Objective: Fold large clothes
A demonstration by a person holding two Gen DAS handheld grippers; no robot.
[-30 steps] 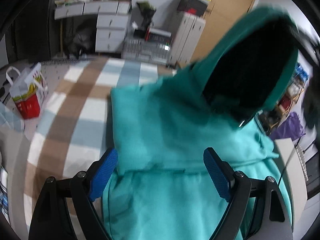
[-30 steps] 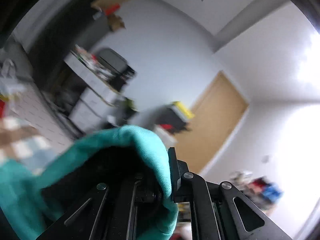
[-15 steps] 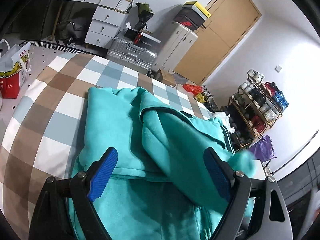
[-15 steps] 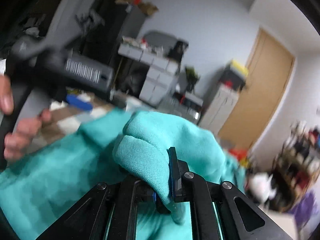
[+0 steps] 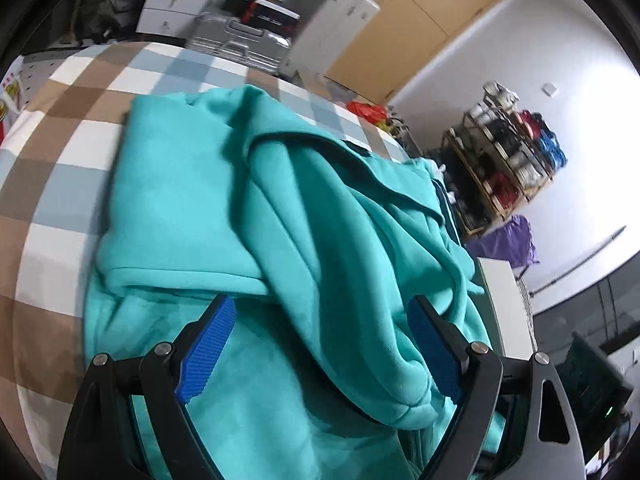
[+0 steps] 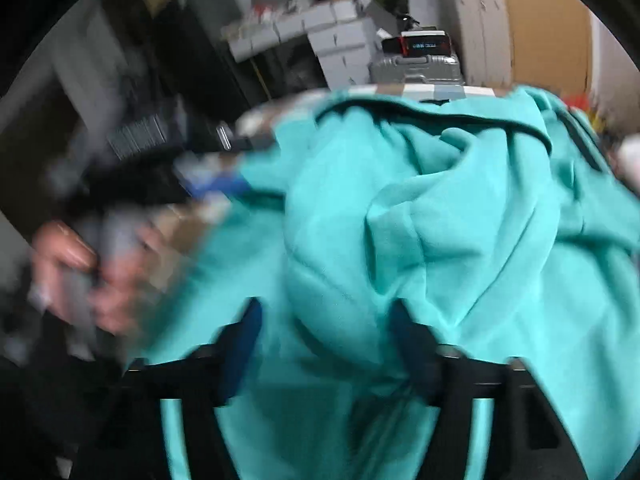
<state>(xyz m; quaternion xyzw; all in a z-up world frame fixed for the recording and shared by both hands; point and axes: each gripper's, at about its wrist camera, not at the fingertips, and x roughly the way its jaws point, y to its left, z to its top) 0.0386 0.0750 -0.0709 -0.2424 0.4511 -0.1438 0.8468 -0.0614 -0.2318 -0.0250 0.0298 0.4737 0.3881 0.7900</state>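
Checked bedcover (image 5: 60, 184) carries the teal hoodie (image 5: 280, 216), bunched in loose folds, with left gripper (image 5: 324, 340) and right gripper (image 6: 324, 344) both spread wide over the fabric, grasping nothing.

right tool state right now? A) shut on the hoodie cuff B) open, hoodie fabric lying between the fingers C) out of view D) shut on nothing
B: in the right wrist view the right tool has its two blue-padded fingers spread wide apart, with a bunched fold of the teal hoodie lying between them, not pinched; motion blur hides any light contact.
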